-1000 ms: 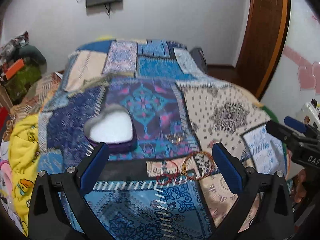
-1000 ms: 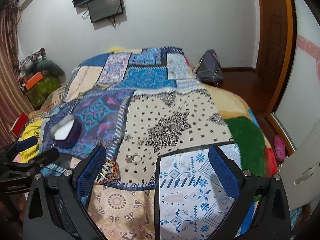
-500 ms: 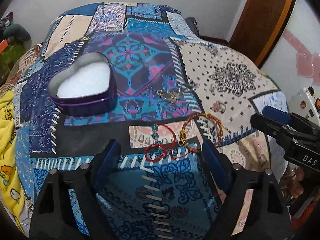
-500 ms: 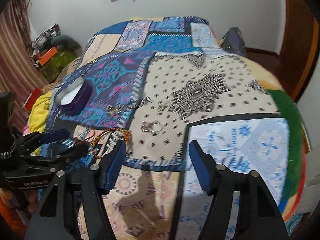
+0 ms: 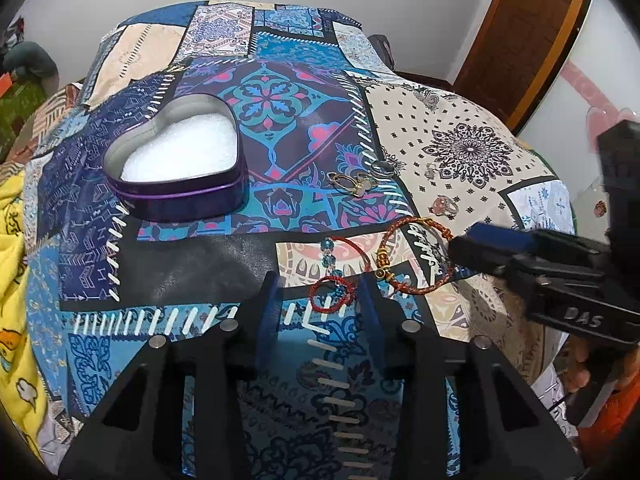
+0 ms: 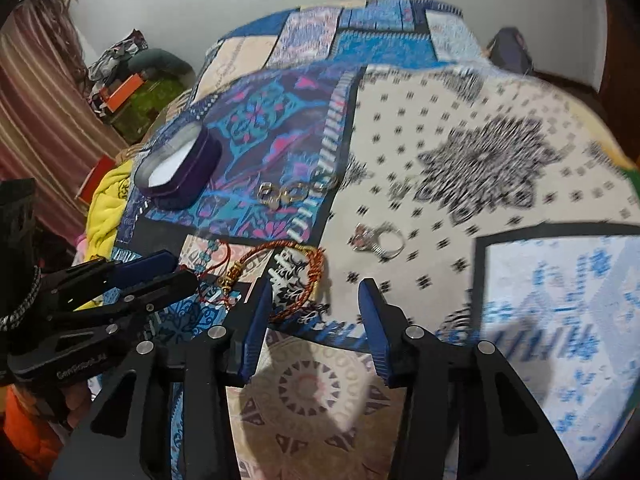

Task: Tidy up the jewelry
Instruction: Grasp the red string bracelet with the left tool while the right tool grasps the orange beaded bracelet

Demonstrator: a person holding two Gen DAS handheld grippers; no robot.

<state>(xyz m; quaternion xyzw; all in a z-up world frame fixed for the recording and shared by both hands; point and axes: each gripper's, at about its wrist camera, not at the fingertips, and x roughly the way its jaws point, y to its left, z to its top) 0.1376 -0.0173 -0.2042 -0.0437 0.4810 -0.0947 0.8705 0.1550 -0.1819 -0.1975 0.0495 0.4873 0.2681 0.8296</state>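
A purple heart-shaped tin (image 5: 180,168) with white foam inside sits open on the patchwork bedspread; it also shows in the right wrist view (image 6: 178,170). A thin red bracelet with blue beads (image 5: 334,280) lies between the tips of my left gripper (image 5: 320,300), whose jaws stand part open around it. A braided red-gold bracelet (image 5: 416,256) lies to its right, in front of my right gripper (image 6: 312,304), which is part open and empty. Gold rings (image 5: 350,182) and a pink-stone ring (image 6: 376,240) lie further back.
The patchwork bedspread (image 5: 280,104) covers the whole bed. A yellow blanket (image 5: 12,280) hangs at the left edge. A wooden door (image 5: 532,28) stands at the back right. Clutter and a striped curtain (image 6: 44,92) are at the far left.
Both grippers have moved down and closer to the bracelets, and both have narrowed. The left gripper's tips now flank the thin red bracelet.
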